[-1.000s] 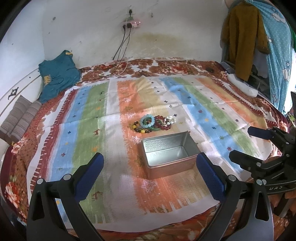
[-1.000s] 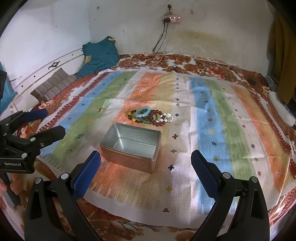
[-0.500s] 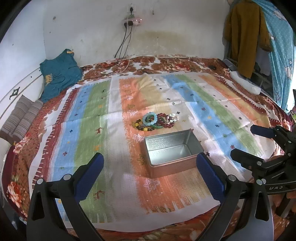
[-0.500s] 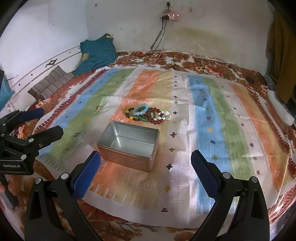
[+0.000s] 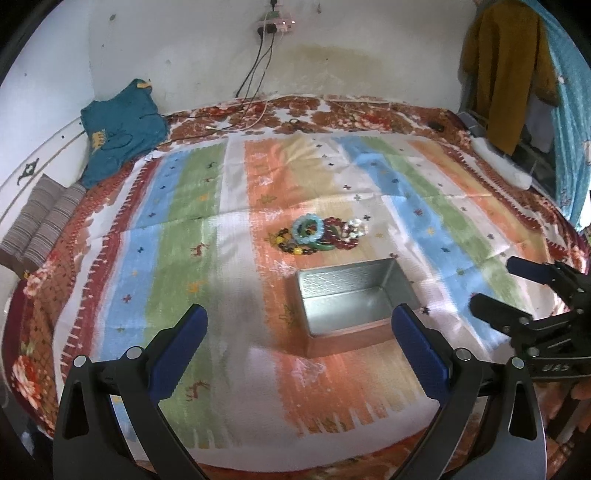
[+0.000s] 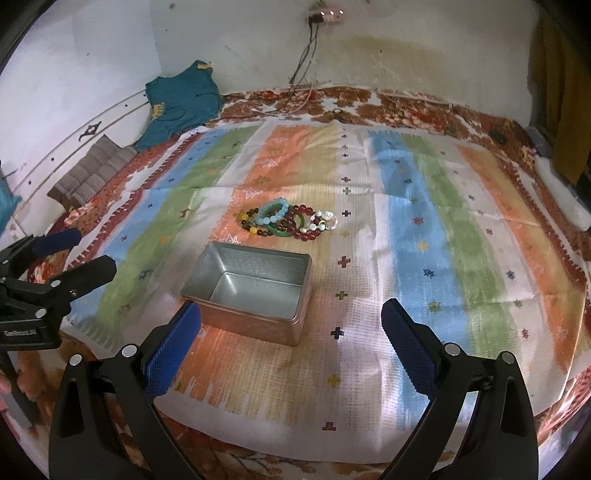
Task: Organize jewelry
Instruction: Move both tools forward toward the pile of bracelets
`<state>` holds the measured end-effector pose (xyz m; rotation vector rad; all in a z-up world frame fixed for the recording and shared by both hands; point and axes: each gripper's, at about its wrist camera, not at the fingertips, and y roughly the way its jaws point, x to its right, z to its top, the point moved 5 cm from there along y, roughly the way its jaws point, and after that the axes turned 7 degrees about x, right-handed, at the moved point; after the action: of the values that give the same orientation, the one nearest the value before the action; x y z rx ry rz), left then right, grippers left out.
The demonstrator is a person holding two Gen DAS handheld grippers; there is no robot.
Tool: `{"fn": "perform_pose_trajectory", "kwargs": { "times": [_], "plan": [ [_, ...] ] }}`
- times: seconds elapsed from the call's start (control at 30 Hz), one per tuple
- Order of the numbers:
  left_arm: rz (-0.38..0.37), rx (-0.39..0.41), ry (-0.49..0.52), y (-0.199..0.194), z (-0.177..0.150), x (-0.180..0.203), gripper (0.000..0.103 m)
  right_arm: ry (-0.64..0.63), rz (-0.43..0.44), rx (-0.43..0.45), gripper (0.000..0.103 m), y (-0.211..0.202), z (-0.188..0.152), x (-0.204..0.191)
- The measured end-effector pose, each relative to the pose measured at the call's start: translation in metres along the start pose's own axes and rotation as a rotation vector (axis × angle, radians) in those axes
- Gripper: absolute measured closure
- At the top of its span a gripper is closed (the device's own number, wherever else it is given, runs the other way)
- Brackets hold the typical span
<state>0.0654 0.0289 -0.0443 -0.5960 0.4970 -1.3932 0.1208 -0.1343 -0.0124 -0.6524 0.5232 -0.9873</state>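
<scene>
Where striped woven cloth (image 5: 177, 229) covers bed: heap of beaded bracelets (image 6: 288, 220), glossy round beads in pale blue, green, dark red, amber, pearly white, just beyond open rectangular metal tin (image 6: 251, 291), shiny embossed inside, empty. Left gripper (image 5: 297, 347) jaws spread wide, nothing held. Right gripper (image 6: 291, 345) likewise released, blue textured pads (image 6: 171, 350).

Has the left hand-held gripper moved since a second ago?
Yes. The left hand-held gripper has eased forward and left: the open silver metal tin now sits lower and further right, against the wall power socket.
</scene>
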Motion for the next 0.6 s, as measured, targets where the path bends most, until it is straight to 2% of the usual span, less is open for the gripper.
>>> {"fn": "perform_pose_trajectory", "kwargs": {
  "times": [0.17,0.3,0.6],
  "plan": [
    [0.015,-0.021,0.017,0.017,0.016,-0.004,0.006,-0.005,-0.009,-0.012,0.004,0.008,0.007,0.002],
    [0.021,-0.05,-0.006,0.037,0.031,-0.012,0.006,-0.011,-0.041,-0.02,0.004,0.02,0.018,0.008],
    [0.029,-0.077,-0.013,0.061,0.045,-0.012,0.006,0.014,-0.061,-0.035,0.004,0.043,0.038,0.023]
  ]
}}
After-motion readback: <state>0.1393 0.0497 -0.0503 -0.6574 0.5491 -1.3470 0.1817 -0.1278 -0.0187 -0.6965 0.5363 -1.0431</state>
